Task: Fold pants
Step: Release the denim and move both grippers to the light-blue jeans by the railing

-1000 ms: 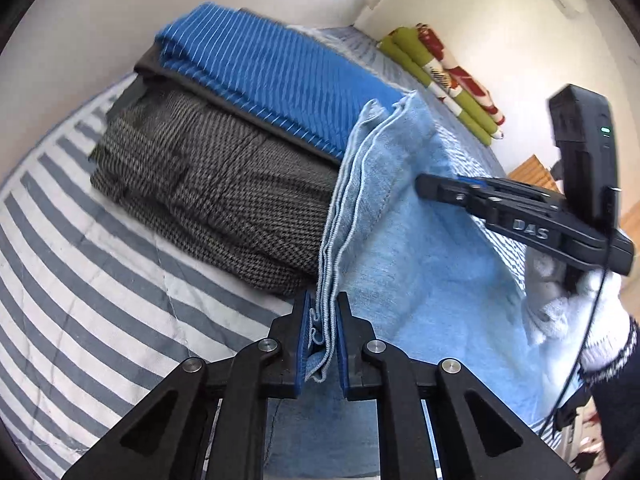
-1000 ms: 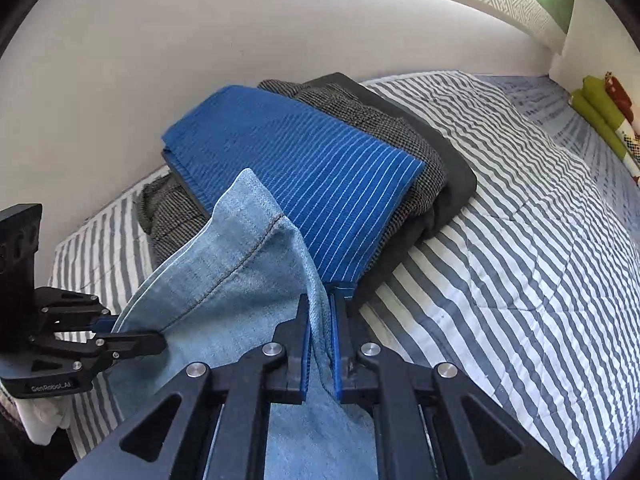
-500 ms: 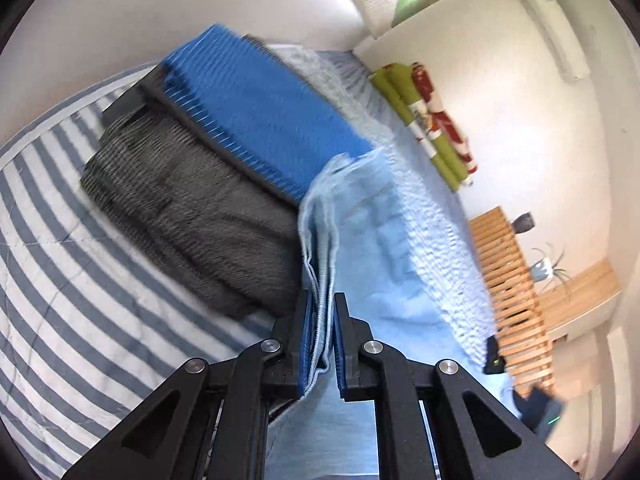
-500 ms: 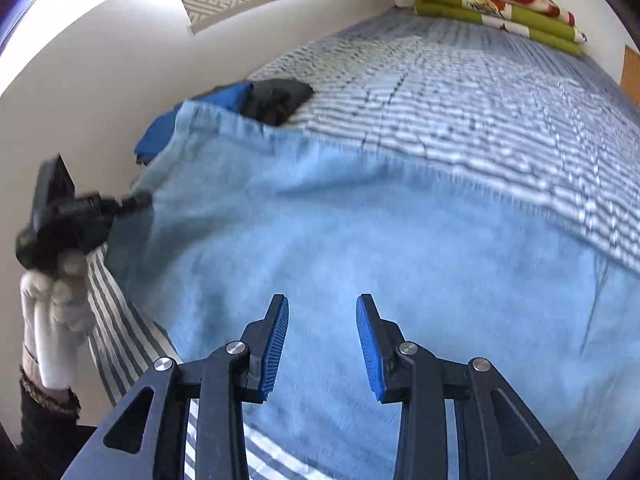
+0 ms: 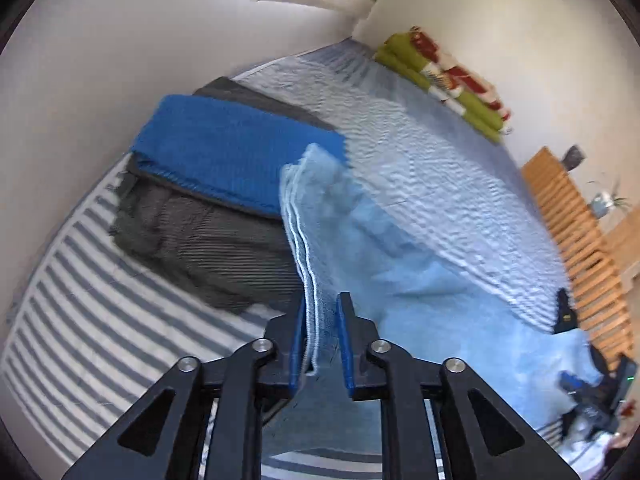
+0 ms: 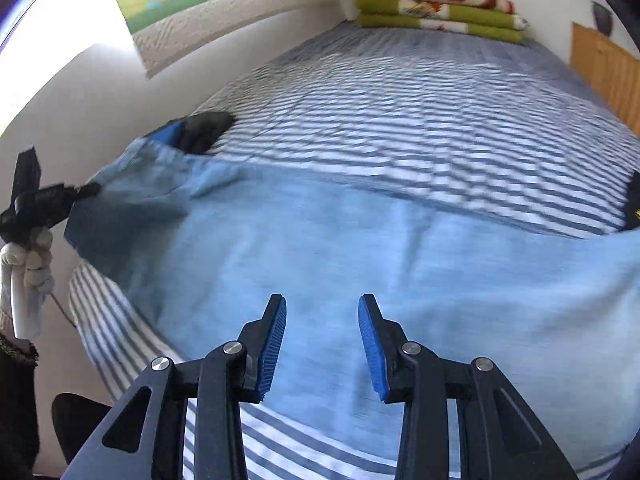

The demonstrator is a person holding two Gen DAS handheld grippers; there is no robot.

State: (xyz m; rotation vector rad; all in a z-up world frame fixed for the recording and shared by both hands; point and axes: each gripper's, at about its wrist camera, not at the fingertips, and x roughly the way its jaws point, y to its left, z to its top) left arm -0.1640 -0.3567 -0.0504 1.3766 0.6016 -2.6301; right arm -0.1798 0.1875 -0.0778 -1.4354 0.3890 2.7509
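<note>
Opening, the left gripper (image 5: 320, 340) has the light-blue jeans' (image 5: 420, 292) stacked hem edges between its pads, seemingly loose; the right gripper (image 6: 322, 344) opens empty above them on the striped bed (image 6: 400, 112). Layers could slide askew.

Left gripper (image 5: 322, 340) angled downward, jaws opening with a hem of the pants (image 5: 400, 280) between the blue pads; right gripper (image 6: 322, 344) also tilted down, jaws opening, nothing between its fingers.
</note>
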